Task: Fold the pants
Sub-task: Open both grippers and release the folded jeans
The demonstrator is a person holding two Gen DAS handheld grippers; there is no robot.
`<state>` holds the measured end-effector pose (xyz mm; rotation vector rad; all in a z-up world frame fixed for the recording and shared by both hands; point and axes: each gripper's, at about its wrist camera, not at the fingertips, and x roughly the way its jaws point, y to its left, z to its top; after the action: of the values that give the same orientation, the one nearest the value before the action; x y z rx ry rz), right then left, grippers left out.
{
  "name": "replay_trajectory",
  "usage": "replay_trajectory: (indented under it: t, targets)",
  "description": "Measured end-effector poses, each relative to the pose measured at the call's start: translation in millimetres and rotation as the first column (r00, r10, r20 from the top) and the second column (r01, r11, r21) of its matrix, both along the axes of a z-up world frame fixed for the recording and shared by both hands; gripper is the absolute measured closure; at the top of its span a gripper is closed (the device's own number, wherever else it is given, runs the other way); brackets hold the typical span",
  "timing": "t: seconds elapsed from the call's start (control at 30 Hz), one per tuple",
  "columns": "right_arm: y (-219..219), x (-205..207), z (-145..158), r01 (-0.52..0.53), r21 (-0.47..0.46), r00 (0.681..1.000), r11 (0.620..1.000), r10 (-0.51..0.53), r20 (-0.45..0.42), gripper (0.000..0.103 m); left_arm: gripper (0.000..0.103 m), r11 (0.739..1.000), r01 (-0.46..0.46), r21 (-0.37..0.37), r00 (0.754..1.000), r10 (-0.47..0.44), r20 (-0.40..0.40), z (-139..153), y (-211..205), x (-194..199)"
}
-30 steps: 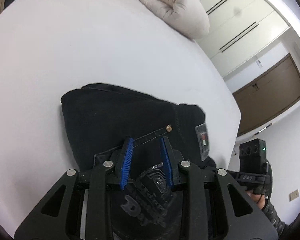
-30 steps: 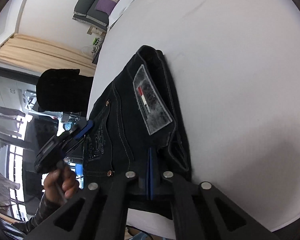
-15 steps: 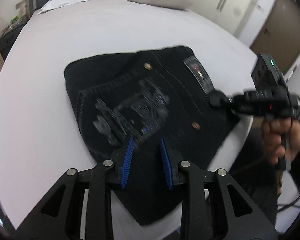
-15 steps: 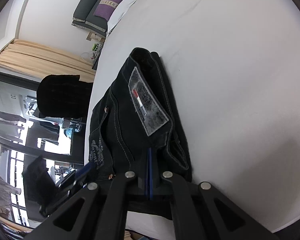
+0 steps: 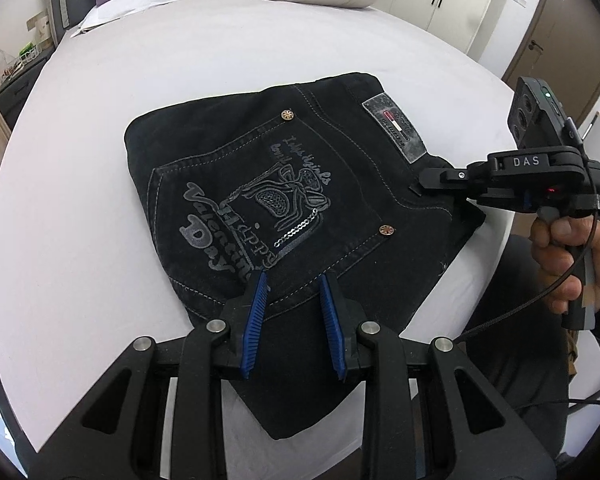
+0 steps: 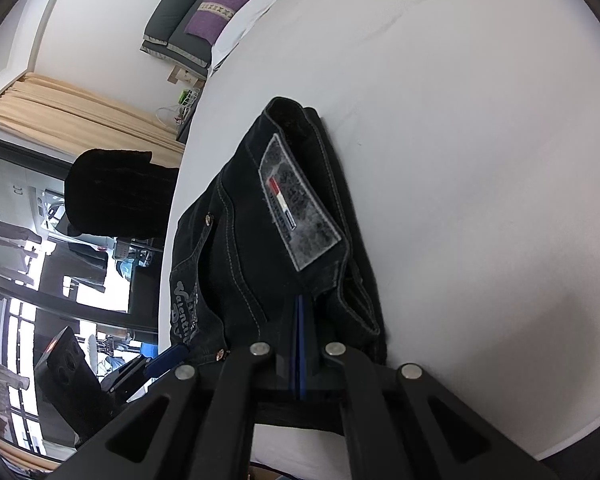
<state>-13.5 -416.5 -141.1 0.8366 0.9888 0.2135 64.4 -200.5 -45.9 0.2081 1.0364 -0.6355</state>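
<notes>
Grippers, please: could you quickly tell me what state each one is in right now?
Left gripper: open, holding nothing, above the folded black pants.
Right gripper: closed on the pants' waistband edge near the patch.

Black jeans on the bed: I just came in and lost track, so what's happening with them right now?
A person with a gripper in each hand is folding the black jeans, which lie as a compact folded stack on the white bed, back pocket up. The right tool is shut on the waistband edge near the patch label. The left tool is open above the near edge, holding nothing.
</notes>
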Motion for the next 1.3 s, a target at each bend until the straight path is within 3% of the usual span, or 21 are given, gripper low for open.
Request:
replay_trajectory:
  t: [0.13, 0.2, 0.27, 0.33, 0.43, 0.47, 0.5, 0.53, 0.6, 0.7, 0.73, 0.77, 0.83, 0.9, 0.97, 1.1, 1.3]
  targets:
    - [4.7, -3.7, 13.6, -0.026, -0.036, 1.0, 0.999, 0.025, -0.011, 0.102, 0.076, 1.0, -0.003, -0.007, 1.0, 0.003, -0.007, -0.7, -0.9, 1.8]
    - [4.0, -5.3, 27.4, -0.031, -0.047, 0.999, 0.998, 0.032, 0.002, 0.089, 0.076, 1.0, -0.004, -0.01, 1.0, 0.004, -0.01, -0.7, -0.5, 2.5]
    - [-0.1, -8.0, 47.4, 0.001, -0.094, 0.999, 0.996, 0.003, 0.043, 0.04, 0.076, 0.999, -0.014, -0.032, 1.0, 0.013, -0.02, 3.4, 3.1, 3.4]
    - [-4.1, -4.9, 61.9, 0.015, -0.135, 0.997, 0.991, -0.004, 0.082, 0.032, 0.076, 0.996, -0.04, -0.075, 0.999, 0.037, -0.038, 12.0, 13.0, 5.6]
    - [-8.7, 12.9, 69.1, -0.016, -0.175, 0.997, 0.985, 0.028, 0.067, 0.032, 0.075, 0.985, -0.103, -0.135, 0.994, 0.099, -0.04, 25.8, 37.4, 12.1]
    - [-8.1, 23.0, 66.2, -0.052, -0.18, 0.997, 0.982, 0.061, 0.047, 0.032, 0.067, 0.98, -0.133, -0.148, 0.991, 0.126, -0.056, 25.9, 46.6, 17.9]
    - [-6.8, 30.2, 62.4, -0.081, -0.181, 0.996, 0.98, 0.088, 0.031, 0.032, 0.04, 0.973, -0.166, -0.159, 0.985, 0.155, -0.082, 22.9, 55.5, 25.2]
    - [-5.9, 39.7, 55.8, -0.114, -0.178, 0.993, 0.977, 0.117, 0.007, 0.032, 0.03, 0.964, -0.204, -0.17, 0.976, 0.188, -0.11, 18.4, 64.5, 32.0]
    - [-8.0, 54.9, 38.3, -0.135, -0.183, 0.99, 0.974, 0.124, -0.067, 0.032, 0.027, 0.941, -0.263, -0.215, 0.958, 0.23, -0.17, 8.1, 79.7, 43.3]
    - [-4.8, 71.5, 14.2, -0.17, -0.13, 0.979, 0.977, 0.153, -0.131, 0.032, 0.026, 0.914, -0.303, -0.268, 0.919, 0.207, -0.335, -23.9, 81.4, 67.7]
    - [-2.0, 74.5, 12.9, -0.173, -0.14, 0.979, 0.975, 0.155, -0.13, 0.034, 0.026, 0.91, -0.319, -0.266, 0.903, 0.206, -0.377, -33.3, 79.3, 74.0]
    - [2.7, 78.9, 13.0, -0.188, -0.144, 0.977, 0.972, 0.171, -0.127, 0.042, 0.026, 0.903, -0.319, -0.287, 0.895, 0.187, -0.404, -41.0, 75.0, 80.7]
    - [9.7, 84.8, 12.3, -0.201, -0.179, 0.973, 0.963, 0.175, -0.151, 0.055, 0.028, 0.9, -0.309, -0.306, 0.893, 0.164, -0.42, -44.1, 67.6, 92.2]
    - [16.3, 88.9, 11.6, -0.219, -0.209, 0.969, 0.953, 0.186, -0.163, 0.062, 0.05, 0.907, -0.289, -0.308, 0.885, 0.13, -0.447, -45.6, 55.6, 103.7]
    - [21.0, 88.9, 15.3, -0.226, -0.229, 0.968, 0.947, 0.192, -0.161, 0.074, 0.058, 0.922, -0.279, -0.267, 0.88, 0.134, -0.456, -48.2, 47.4, 111.4]
    - [37.0, 89.2, 34.1, -0.236, -0.294, 0.969, 0.926, 0.203, -0.14, 0.083, 0.077, 0.929, -0.256, -0.267, 0.893, 0.121, -0.434, -38.6, 41.5, 116.6]
    - [58.8, 123.1, 77.6, -0.227, -0.278, 0.973, 0.934, 0.23, -0.019, 0.085, 0.079, 0.929, -0.236, -0.285, 0.941, 0.145, -0.305, 5.9, 62.9, 145.2]
